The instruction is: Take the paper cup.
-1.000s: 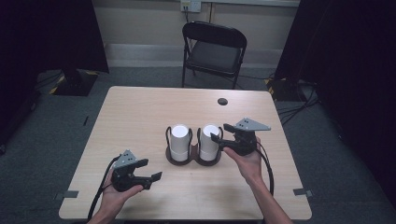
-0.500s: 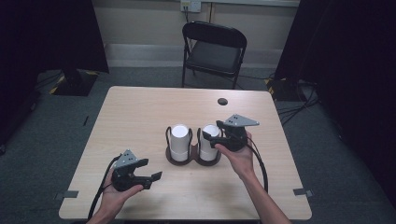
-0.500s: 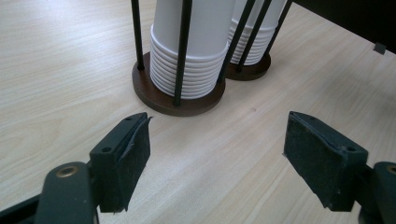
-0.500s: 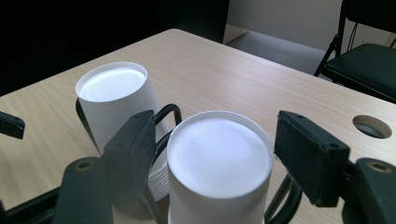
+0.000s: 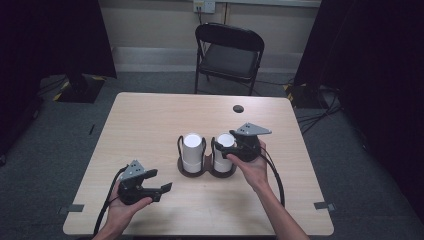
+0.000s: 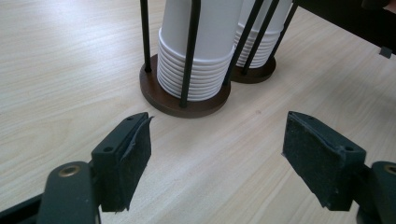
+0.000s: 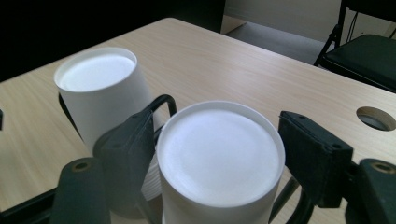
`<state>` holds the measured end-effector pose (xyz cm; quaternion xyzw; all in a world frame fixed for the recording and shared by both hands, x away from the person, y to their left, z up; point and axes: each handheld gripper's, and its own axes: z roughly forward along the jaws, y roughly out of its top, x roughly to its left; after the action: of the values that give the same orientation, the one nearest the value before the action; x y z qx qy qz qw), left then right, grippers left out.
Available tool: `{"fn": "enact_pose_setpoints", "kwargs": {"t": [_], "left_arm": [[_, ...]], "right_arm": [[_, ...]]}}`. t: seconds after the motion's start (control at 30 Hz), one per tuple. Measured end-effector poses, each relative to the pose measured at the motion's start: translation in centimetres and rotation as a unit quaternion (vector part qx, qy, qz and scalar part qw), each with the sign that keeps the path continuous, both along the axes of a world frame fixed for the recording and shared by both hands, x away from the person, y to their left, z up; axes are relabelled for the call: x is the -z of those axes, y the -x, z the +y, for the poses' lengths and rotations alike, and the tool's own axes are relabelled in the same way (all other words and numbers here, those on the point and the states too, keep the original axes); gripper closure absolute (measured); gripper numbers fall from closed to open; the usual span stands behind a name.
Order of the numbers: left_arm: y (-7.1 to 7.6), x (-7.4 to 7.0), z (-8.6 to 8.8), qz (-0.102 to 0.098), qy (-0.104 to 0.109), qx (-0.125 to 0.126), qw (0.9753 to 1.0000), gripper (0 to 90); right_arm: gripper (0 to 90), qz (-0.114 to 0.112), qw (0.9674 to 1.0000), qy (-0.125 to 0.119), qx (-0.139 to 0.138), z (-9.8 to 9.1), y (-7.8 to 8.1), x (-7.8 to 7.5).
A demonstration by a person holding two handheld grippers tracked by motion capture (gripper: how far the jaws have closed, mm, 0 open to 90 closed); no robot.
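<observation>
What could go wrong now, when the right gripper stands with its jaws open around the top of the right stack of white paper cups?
1. The right gripper may squeeze and crush the thin top cup of the right stack of white paper cups.
2. The cups are nested tightly, so several may lift together.
3. The black wire holder with brown round base may tip or slide, since the left gripper rests apart from it.

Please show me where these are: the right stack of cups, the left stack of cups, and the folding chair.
right stack of cups (image 7: 219, 154), right gripper view, top face.
left stack of cups (image 5: 192, 150), high view, side wall.
folding chair (image 5: 230, 60), high view, seat.
</observation>
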<state>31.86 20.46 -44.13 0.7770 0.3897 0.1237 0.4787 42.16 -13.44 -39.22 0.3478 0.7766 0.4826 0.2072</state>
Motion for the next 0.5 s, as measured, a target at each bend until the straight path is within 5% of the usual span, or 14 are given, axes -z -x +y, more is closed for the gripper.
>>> {"fn": "enact_pose_setpoints", "kwargs": {"t": [0.27,0.5], "left_arm": [[0.12,-0.05,0.06,-0.004,-0.004,-0.003,1.0000,23.5],[-0.27,-0.10,-0.49,-0.009,-0.013,-0.006,0.9998,23.5]], "right_arm": [[32.9,0.006,1.0000,0.002,0.002,0.02,-0.23,0.70],[33.6,0.019,0.9995,-0.023,0.003,-0.38,-0.55,0.75]]}}
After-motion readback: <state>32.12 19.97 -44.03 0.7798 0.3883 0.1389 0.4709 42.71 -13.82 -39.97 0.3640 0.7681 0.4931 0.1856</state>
